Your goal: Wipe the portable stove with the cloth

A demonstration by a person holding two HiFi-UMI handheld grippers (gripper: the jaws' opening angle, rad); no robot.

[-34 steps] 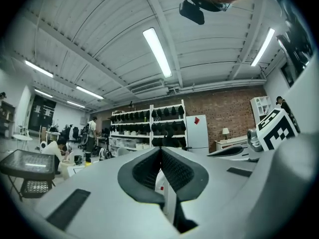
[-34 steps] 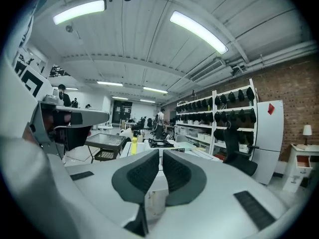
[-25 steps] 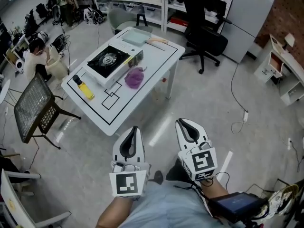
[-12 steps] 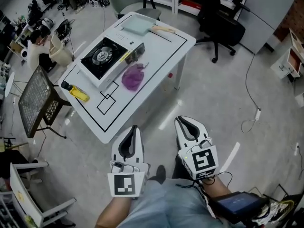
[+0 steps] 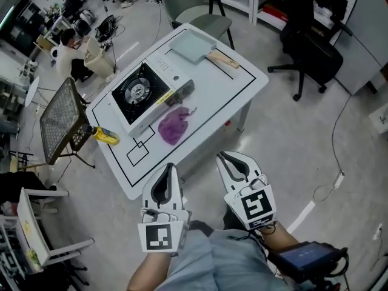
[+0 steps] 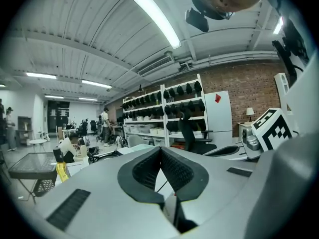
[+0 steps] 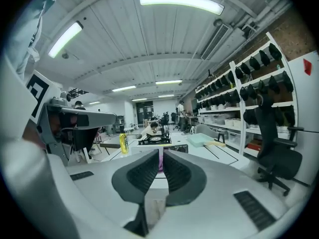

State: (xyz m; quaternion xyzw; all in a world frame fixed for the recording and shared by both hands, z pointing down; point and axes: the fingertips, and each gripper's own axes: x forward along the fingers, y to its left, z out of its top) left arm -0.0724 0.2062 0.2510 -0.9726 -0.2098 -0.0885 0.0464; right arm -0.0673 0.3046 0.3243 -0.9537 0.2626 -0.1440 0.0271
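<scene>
Well short of the stove, both grippers shut and empty
From my end, the left gripper [image 5: 170,166] and right gripper [image 5: 225,157] hang side by side over the floor, well apart from the stove [image 5: 141,96]; the left's jaws are pressed together on nothing, and the right's are closed too, with barely a slit showing. On the white table [image 5: 233,93] the purple cloth [image 5: 173,126] lies crumpled just beside the stove, on its side nearer me. A yellow bottle [image 5: 106,136] lies to the stove's left and a pale pan [image 5: 193,45] sits beyond it
</scene>
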